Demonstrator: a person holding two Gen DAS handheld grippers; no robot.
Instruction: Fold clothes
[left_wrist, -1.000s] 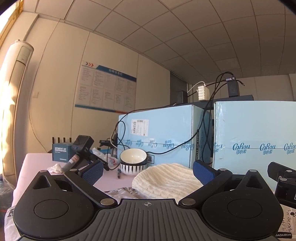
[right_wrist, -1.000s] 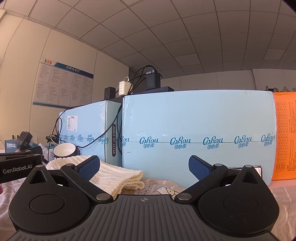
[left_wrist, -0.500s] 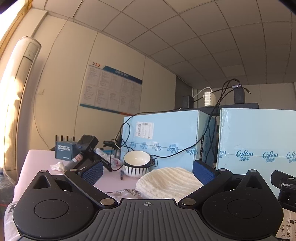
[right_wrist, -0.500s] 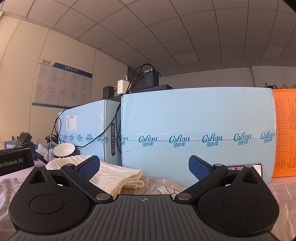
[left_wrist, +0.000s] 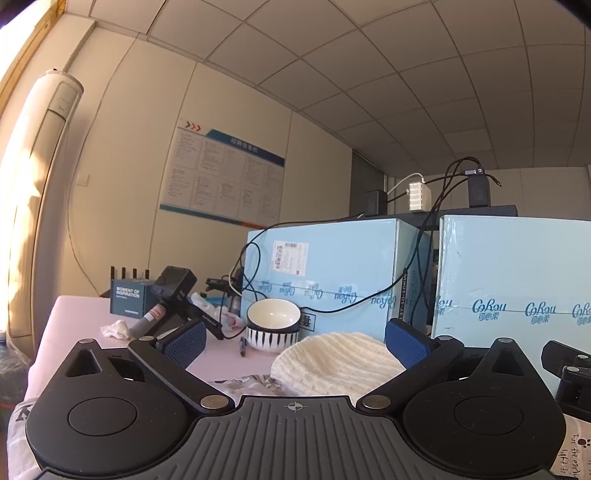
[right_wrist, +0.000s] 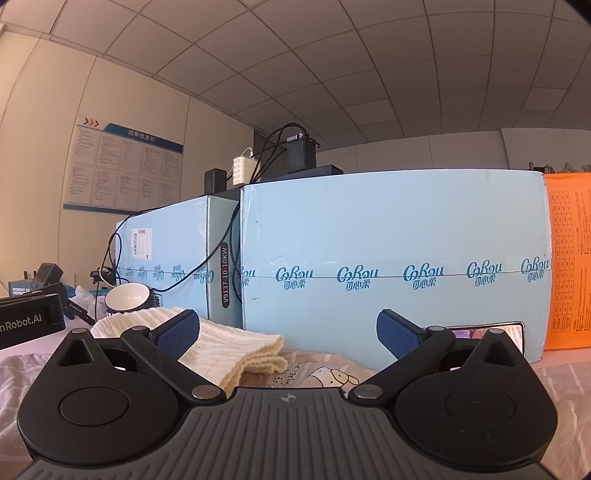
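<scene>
A folded cream knit garment (left_wrist: 340, 363) lies on the table in front of my left gripper (left_wrist: 293, 341), which is open and empty, level with the table. The same cream knit (right_wrist: 236, 349) lies left of centre in the right wrist view, on top of a grey printed garment (right_wrist: 317, 373) with a cartoon animal. My right gripper (right_wrist: 288, 332) is open and empty above that grey garment. The grey garment's edge (left_wrist: 255, 382) also shows below the left gripper.
Two light blue cartons (right_wrist: 399, 258) stand close behind the clothes, with cables and chargers on top. A striped bowl (left_wrist: 272, 325), a dark box (left_wrist: 127, 301), a black device (left_wrist: 173, 291) and crumpled tissue (left_wrist: 116, 328) sit at the left. An orange sheet (right_wrist: 569, 258) stands at the right.
Both views have tilted slightly upward, so the table and clothes sit lower in frame. The left gripper's body has slid left and lower in the right wrist view. Both jaws stay open.
</scene>
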